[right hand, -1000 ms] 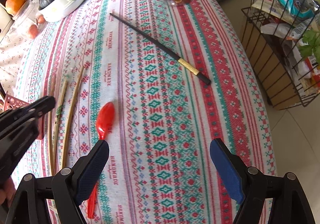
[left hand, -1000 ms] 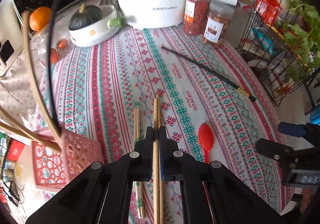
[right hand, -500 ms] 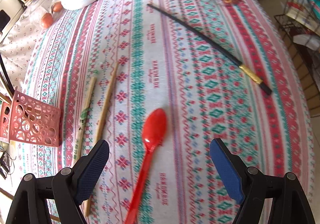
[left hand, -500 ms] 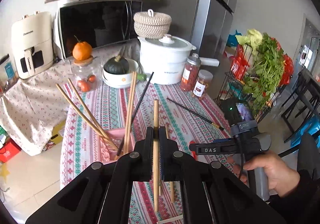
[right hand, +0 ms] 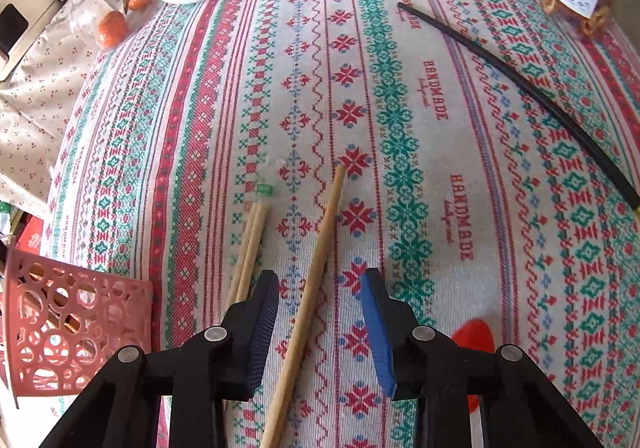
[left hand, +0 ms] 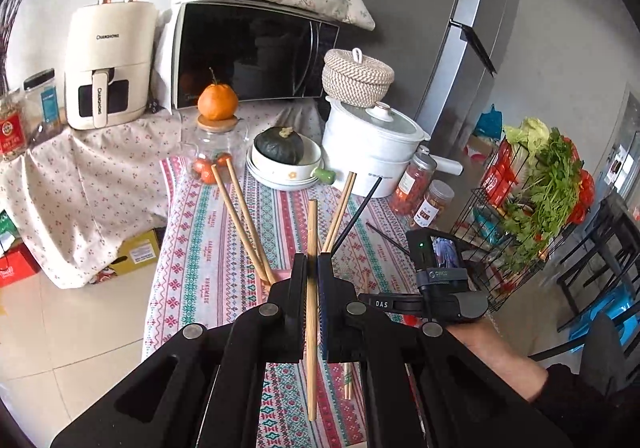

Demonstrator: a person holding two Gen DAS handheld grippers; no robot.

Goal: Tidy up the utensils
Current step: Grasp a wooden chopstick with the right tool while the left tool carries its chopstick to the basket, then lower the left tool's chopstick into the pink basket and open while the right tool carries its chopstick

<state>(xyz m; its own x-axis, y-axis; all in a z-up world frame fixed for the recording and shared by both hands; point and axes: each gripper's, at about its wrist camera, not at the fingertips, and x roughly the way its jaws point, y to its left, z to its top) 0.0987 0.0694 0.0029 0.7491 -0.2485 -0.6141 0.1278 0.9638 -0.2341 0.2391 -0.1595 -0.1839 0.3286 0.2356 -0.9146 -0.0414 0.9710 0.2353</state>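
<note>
My left gripper [left hand: 312, 268] is shut on a wooden chopstick [left hand: 311, 232] and holds it upright, high above the table. Below it several wooden chopsticks [left hand: 240, 220] and a black one stand in the pink holder [left hand: 280, 275]. My right gripper [right hand: 320, 284] is open, low over the tablecloth, with a loose wooden chopstick [right hand: 316, 268] lying between its fingers. A wrapped chopstick pair [right hand: 252, 248] lies just left of it. The red spoon [right hand: 472, 332] lies to its right, partly hidden. A black chopstick [right hand: 520, 88] lies far right. The pink perforated holder [right hand: 68, 328] shows at the left.
A white pot [left hand: 372, 148], a bowl with a squash [left hand: 280, 156], a glass jar with an orange on top [left hand: 216, 136] and snack jars [left hand: 420, 188] stand at the table's far end. A wire rack of vegetables [left hand: 532, 200] stands to the right.
My left gripper has lifted the wooden chopstick off the table and raised it above the pink holder. My right gripper has moved left from the spoon and come down around the loose chopstick.
</note>
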